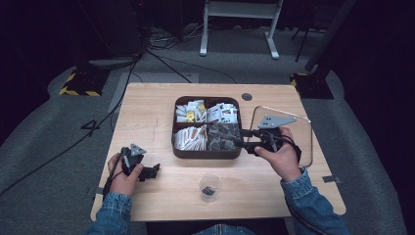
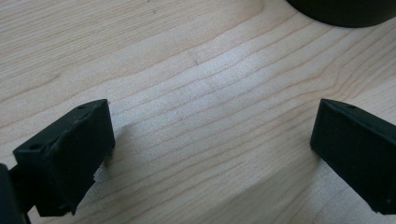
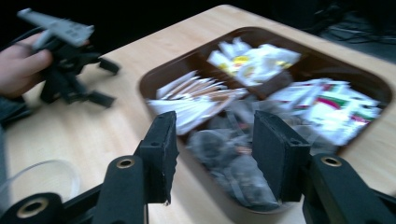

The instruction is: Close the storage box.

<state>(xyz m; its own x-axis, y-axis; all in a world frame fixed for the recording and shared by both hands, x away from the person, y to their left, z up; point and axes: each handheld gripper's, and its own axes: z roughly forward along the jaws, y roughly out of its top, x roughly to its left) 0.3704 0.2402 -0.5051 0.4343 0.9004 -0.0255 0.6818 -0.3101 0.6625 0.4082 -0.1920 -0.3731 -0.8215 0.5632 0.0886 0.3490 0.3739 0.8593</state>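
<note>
at mid-frame of the high view sat one brown tray with four compartments: two upper ones of white packets, a lower left one of pale sachets and a lower right one of dark packets. one clear cup stood below it, near the table edge. two grippers were out. right gripper lay level, pointing left over the dark packets, jaws partly apart with nothing between them. left gripper rested at lower left, jaws wide over bare wood, well apart from the tray.
</note>
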